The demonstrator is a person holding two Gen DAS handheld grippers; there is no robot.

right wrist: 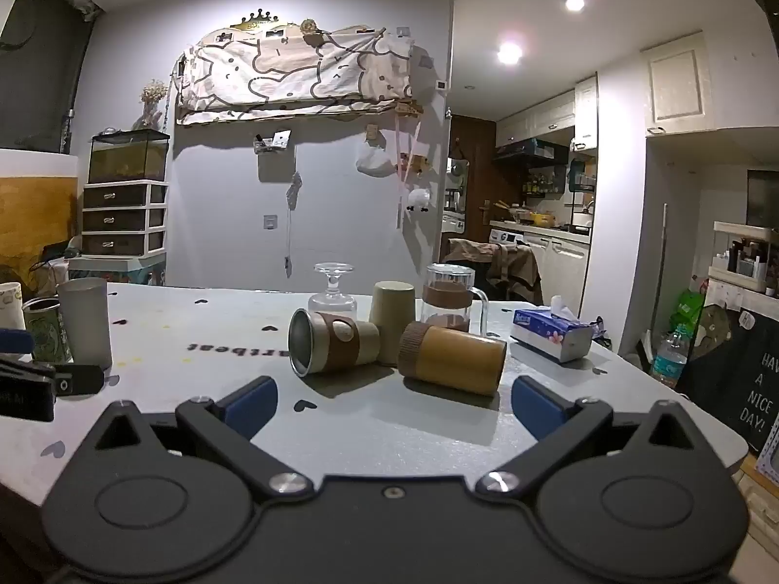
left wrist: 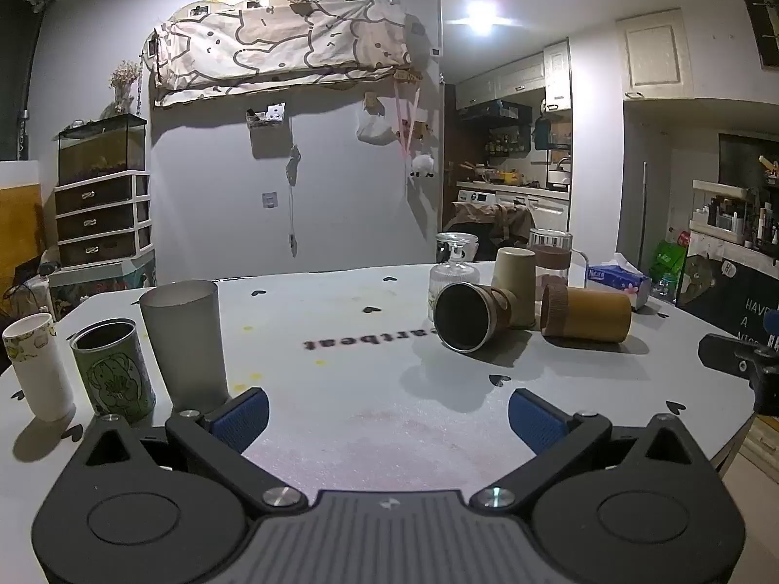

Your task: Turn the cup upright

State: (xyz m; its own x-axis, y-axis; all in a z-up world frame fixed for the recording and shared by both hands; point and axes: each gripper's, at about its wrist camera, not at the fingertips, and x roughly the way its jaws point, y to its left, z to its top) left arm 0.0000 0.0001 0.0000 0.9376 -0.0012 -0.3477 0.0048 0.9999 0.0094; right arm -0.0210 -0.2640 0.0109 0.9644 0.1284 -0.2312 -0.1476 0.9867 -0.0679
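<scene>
Left hand-held gripper (left wrist: 387, 411): jaws spread wide, holding nothing; it hovers low over the bare middle of the tabletop (left wrist: 350, 389), well apart from the tipped cups.
Right hand-held gripper (right wrist: 394, 406): jaws likewise wide and empty; it faces the cluster of cups, near the bamboo cup (right wrist: 453, 357) but not touching it.
Task objects: two cups lie on their sides. The sleeved metal cup (right wrist: 331, 340) has its mouth turned towards the cameras; the bamboo cup lies just beside it, ribbed band to the left.
Still inverted: a stemmed glass (right wrist: 332, 287) and an olive tumbler (right wrist: 392, 316) stand mouth-down behind them; a glass mug (right wrist: 450, 301) stands at the rear.
Already upright: a paper cup (left wrist: 36, 365), a printed tin (left wrist: 114, 374) and a grey tumbler (left wrist: 185, 340) stand in a row at the left.
Step in hand: judged to be the approach, with no cup yet grasped and part of the set left to turn.
Next move calls for: probably the right gripper closing across a lying cup's body, then rotating the wrist to bring the mouth up.
Bystander: a tissue box (right wrist: 552, 333) sits to the right.
</scene>
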